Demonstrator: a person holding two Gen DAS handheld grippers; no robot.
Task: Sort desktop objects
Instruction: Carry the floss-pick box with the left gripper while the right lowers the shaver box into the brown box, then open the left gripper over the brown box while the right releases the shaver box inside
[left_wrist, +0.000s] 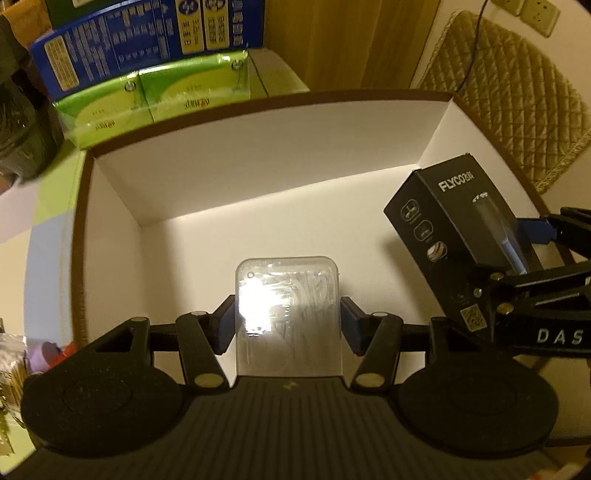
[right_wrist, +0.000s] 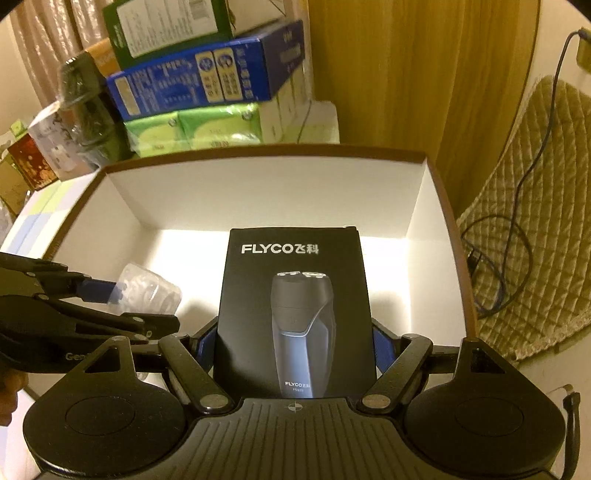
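Observation:
My left gripper (left_wrist: 288, 321) is shut on a clear plastic box (left_wrist: 288, 306) of white floss picks and holds it over the open white storage box (left_wrist: 258, 162) with a brown rim. My right gripper (right_wrist: 295, 343) is shut on a black FLYCO shaver box (right_wrist: 295, 310), held upright over the same storage box (right_wrist: 258, 192). The shaver box (left_wrist: 458, 221) and right gripper (left_wrist: 532, 254) also show at the right of the left wrist view. The clear box (right_wrist: 147, 291) and left gripper (right_wrist: 110, 295) show at the left of the right wrist view.
Behind the storage box stand green tissue packs (left_wrist: 155, 96), a blue carton (left_wrist: 140, 40) and a dark bottle (right_wrist: 88, 107). A quilted chair cushion (right_wrist: 535, 206) with a cable lies to the right. Small packets (left_wrist: 22, 362) lie at the left.

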